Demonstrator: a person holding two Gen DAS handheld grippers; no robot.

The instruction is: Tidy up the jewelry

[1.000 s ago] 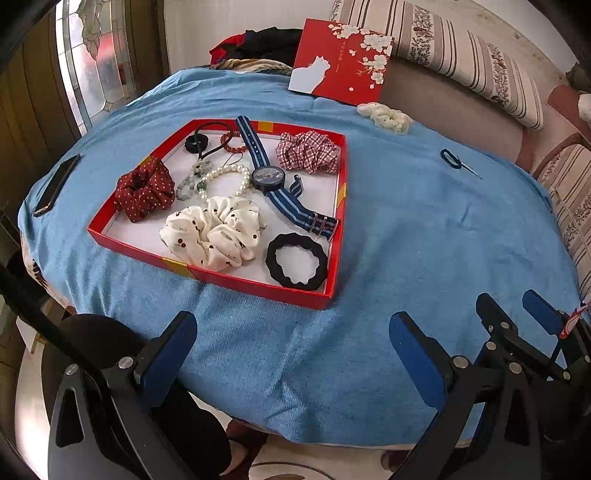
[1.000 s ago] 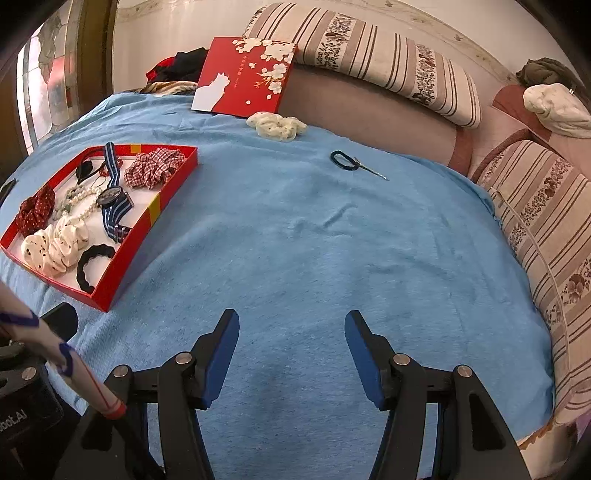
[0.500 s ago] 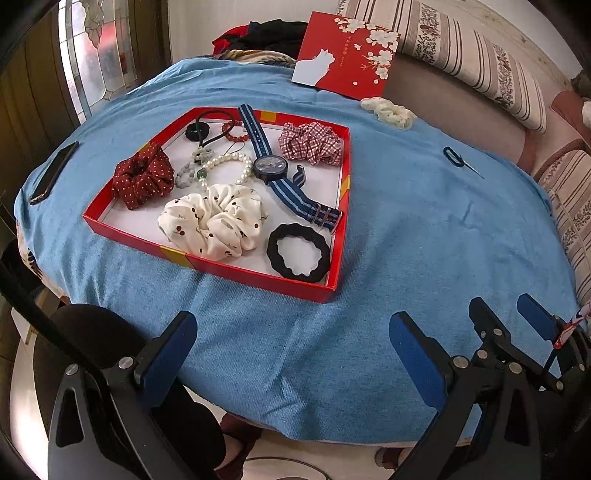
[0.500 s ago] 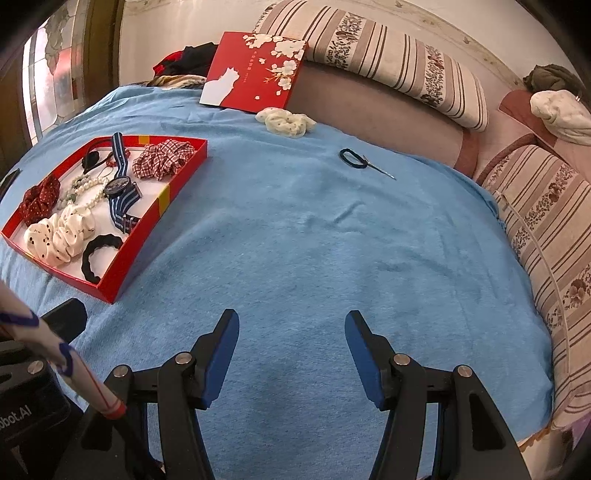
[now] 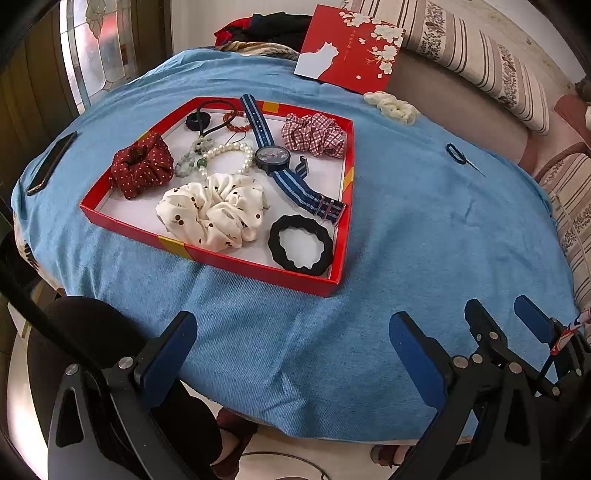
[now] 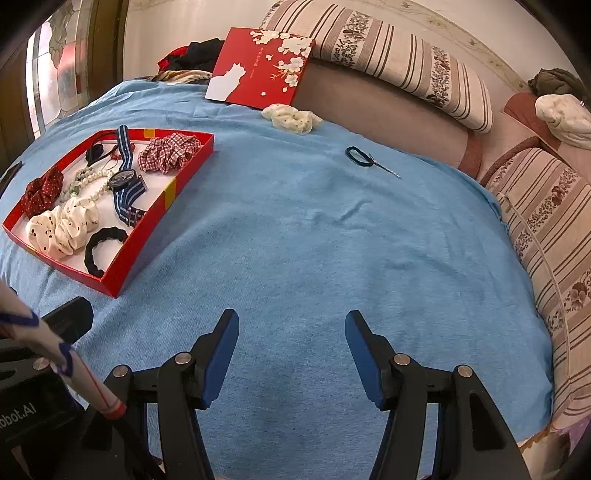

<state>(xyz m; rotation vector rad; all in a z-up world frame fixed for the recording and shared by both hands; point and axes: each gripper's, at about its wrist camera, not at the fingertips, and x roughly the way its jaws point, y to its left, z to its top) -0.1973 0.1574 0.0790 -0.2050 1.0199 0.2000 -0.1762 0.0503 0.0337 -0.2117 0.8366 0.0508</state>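
A shallow red tray lies on the blue cloth. It holds a cream dotted scrunchie, a red dotted scrunchie, a plaid scrunchie, a black hair tie, a pearl bracelet and a blue striped watch. A cream scrunchie and a dark hair tie with a pin lie loose beyond it. My left gripper is open and empty near the table's front edge. My right gripper is open and empty over bare cloth.
A red lid with a white cat leans against the striped sofa cushions at the back. A dark phone lies at the table's left edge. More striped cushions border the right side. Clothes are piled behind.
Both grippers have drawn slightly nearer the table, so the tray looks a little larger. Both stay open and empty. Nothing on the table has moved.
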